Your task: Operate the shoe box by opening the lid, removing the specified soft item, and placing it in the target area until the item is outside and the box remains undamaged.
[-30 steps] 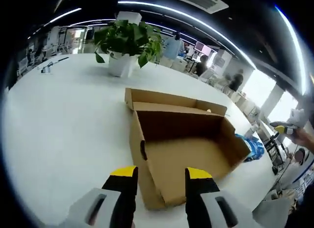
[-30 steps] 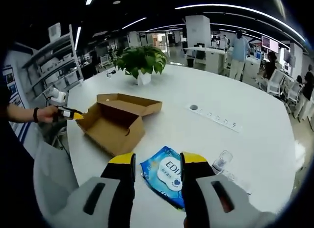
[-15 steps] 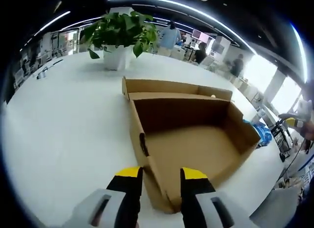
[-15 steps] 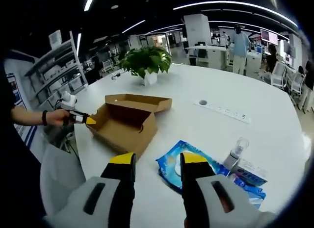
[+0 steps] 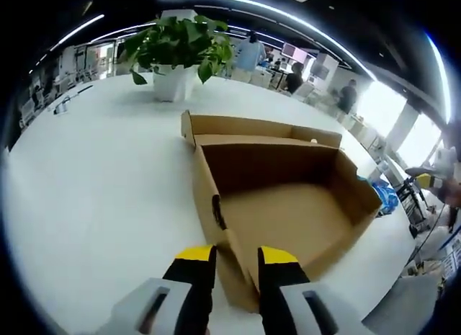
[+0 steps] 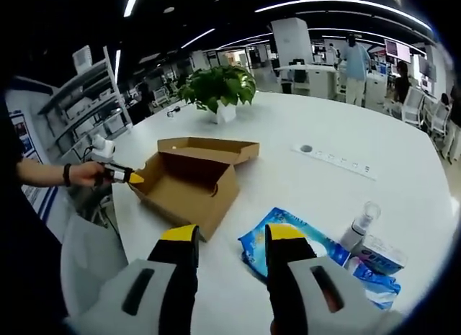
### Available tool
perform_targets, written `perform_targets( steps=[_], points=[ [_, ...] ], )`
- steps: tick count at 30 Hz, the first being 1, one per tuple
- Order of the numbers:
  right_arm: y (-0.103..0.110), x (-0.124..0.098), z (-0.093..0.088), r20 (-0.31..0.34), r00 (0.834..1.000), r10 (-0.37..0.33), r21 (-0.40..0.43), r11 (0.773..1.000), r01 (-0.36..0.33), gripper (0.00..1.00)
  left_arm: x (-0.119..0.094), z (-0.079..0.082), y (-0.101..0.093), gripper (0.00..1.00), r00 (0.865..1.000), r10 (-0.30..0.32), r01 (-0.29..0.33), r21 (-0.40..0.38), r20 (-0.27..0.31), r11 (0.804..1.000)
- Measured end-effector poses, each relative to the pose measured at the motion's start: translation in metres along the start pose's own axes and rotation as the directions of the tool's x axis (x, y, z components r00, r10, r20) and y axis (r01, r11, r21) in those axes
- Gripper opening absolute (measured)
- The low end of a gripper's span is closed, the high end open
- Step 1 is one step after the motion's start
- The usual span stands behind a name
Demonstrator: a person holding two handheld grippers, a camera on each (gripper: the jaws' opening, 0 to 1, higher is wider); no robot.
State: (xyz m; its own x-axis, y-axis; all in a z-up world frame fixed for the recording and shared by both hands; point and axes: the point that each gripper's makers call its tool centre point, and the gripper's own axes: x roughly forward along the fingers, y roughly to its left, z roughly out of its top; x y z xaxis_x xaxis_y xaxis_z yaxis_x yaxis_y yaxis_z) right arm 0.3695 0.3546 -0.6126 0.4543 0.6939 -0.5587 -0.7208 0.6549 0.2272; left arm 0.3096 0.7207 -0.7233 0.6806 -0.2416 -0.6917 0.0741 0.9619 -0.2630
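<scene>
The cardboard shoe box (image 5: pixel 288 220) lies open on the white table with its lid (image 5: pixel 252 126) folded back on the far side; its inside is bare. My left gripper (image 5: pixel 236 254) straddles the box's near corner, its yellow-tipped fingers still apart on either side of the wall. In the right gripper view a hand holds that left gripper (image 6: pixel 126 176) at the box (image 6: pixel 189 187). A blue soft pack (image 6: pixel 322 243) lies on the table outside the box. My right gripper (image 6: pixel 230 238) hovers open above the pack's left end, holding nothing.
A potted plant (image 5: pixel 176 50) stands behind the box. A small clear bottle (image 6: pixel 360 223) and a blue-and-white carton (image 6: pixel 378 259) sit right of the pack. A socket strip (image 6: pixel 338 161) runs across the table (image 6: pixel 288 176). A grey chair back (image 6: pixel 86 256) is near the table edge.
The left jaws have narrowed and moved in around the box's near corner. The right gripper has drawn back from the blue pack, bringing the bottle and carton into sight.
</scene>
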Motion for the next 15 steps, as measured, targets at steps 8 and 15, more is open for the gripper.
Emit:
perform_targets(
  steps=[8,15],
  points=[
    [0.004,0.023,0.013,0.014,1.000,-0.002,0.015,1.000,0.001,0.34,-0.003,-0.004,-0.001,0.22,1.000,-0.015,0.016,0.037,-0.012,0.999],
    [0.004,0.054,0.021,-0.028,0.999,-0.018,-0.033,0.999,0.017,0.34,-0.008,-0.010,-0.007,0.21,0.999,-0.034,0.035,0.052,-0.016,0.998]
  ],
)
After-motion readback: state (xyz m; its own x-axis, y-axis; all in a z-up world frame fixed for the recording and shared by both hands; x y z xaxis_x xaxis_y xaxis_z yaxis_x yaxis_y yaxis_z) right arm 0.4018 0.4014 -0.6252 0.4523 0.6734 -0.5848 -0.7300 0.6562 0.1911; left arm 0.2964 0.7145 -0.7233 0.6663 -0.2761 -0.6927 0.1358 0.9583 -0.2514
